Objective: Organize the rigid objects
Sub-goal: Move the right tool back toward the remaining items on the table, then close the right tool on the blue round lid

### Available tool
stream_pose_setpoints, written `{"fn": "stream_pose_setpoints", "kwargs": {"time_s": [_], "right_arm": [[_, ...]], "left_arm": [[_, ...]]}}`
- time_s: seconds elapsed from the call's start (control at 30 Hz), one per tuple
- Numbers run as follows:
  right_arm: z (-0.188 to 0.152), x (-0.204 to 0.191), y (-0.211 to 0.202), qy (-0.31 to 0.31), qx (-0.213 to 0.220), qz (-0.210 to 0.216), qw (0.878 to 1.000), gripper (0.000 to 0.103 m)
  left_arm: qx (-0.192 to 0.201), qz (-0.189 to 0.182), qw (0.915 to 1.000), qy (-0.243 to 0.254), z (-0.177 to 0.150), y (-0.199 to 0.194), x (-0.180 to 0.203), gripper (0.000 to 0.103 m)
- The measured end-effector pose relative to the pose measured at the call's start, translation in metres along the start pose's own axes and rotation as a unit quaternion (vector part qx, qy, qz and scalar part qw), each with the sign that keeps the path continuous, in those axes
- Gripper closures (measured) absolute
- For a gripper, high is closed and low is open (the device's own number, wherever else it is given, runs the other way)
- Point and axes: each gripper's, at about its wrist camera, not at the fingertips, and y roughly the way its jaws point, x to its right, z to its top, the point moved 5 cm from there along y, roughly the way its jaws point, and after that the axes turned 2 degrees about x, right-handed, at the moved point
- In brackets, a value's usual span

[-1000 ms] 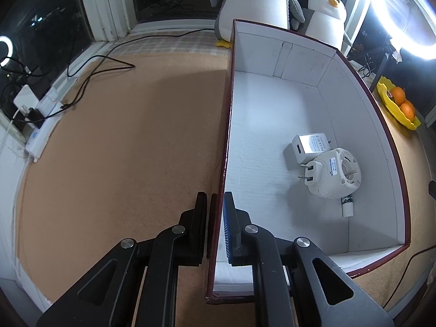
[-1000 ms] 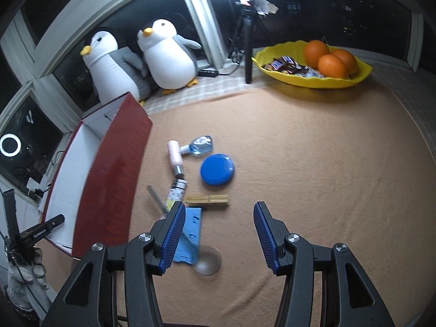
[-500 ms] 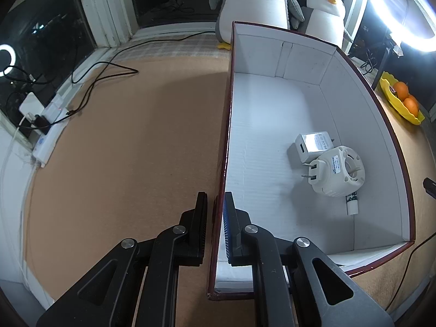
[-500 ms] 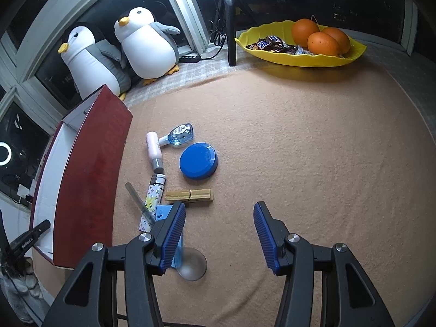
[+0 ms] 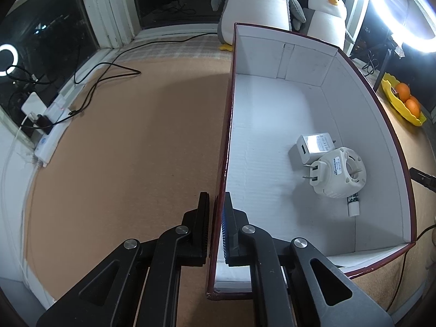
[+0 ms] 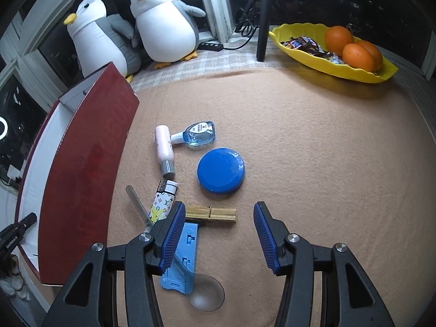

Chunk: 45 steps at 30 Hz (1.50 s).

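Note:
My left gripper (image 5: pixel 216 226) is shut on the left wall of the dark red box (image 5: pixel 226 141), one finger outside and one inside. Inside the box lie a white charger (image 5: pixel 313 147), a round white plug adapter (image 5: pixel 340 173) and a small white tube (image 5: pixel 353 204). My right gripper (image 6: pixel 218 231) is open and empty above the tan mat. Ahead of it lie a wooden clothespin (image 6: pixel 215 214), a blue round lid (image 6: pixel 220 170), a patterned lighter (image 6: pixel 163 200), a pink bottle (image 6: pixel 164 150), a blue drop bottle (image 6: pixel 197 137), a blue plastic piece (image 6: pixel 185 256) and a clear spoon (image 6: pixel 201 291).
The box's red outer wall (image 6: pixel 81 177) stands left of the loose items. Two penguin plush toys (image 6: pixel 163 24) sit at the back. A yellow fruit tray (image 6: pixel 338 62) with oranges is at the back right. Cables and a power strip (image 5: pixel 51 133) lie at the far left.
The right gripper has moved forward and lower toward the loose items, still open. The left gripper keeps its hold on the box wall, and its view has shifted slightly.

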Motion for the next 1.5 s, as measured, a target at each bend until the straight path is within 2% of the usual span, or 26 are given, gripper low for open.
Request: {"fn": "stream_pose_setpoints", "kwargs": {"time_s": [0.7,1.0,1.13,1.5], "right_arm": [[0.019,0.0,0.033,-0.041,-0.027,0.005,0.999,0.055],[0.024,-0.012,0.058,-0.086,-0.051,-0.035,0.994,0.055],[0.024,-0.013,0.061,-0.103,-0.048,-0.047,0.992,0.055],[0.024,-0.014,0.061,-0.111,-0.041,-0.054,0.992,0.057]], "left_arm": [[0.0,0.014,0.9997,-0.017,-0.001,-0.001,0.0,0.096],[-0.002,0.016,0.9997,-0.02,-0.001,0.001,0.0,0.096],[-0.002,0.016,0.9996,-0.022,-0.001,0.001,-0.001,0.096],[-0.002,0.015,0.9997,-0.022,-0.001,0.002,0.0,0.096]]}}
